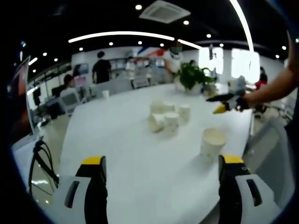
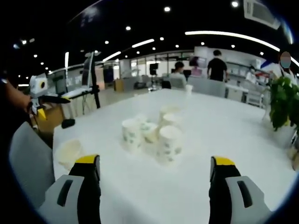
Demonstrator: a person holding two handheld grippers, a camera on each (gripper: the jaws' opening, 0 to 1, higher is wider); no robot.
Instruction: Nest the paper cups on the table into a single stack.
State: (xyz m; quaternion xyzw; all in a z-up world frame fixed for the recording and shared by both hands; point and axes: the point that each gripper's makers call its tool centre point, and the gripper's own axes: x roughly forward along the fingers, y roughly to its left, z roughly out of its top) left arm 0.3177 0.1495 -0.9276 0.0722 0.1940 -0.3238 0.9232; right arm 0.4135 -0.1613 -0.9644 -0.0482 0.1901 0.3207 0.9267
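In the left gripper view, the left gripper (image 1: 161,186) hovers over the white table (image 1: 140,186) with jaws spread wide and nothing between them. Just beyond its right jaw stands a lone paper cup (image 1: 212,143), upright with its mouth up. Farther along the table sits the cluster of paper cups (image 1: 167,117), one lying on its side. Past the cluster, the right gripper (image 1: 224,103) comes in from the right, held by a hand (image 1: 247,100); its jaw state cannot be told there. A potted plant (image 1: 191,77) stands beyond the cluster.

In the right gripper view, the right gripper's jaws are parted and empty, the cluster just ahead.
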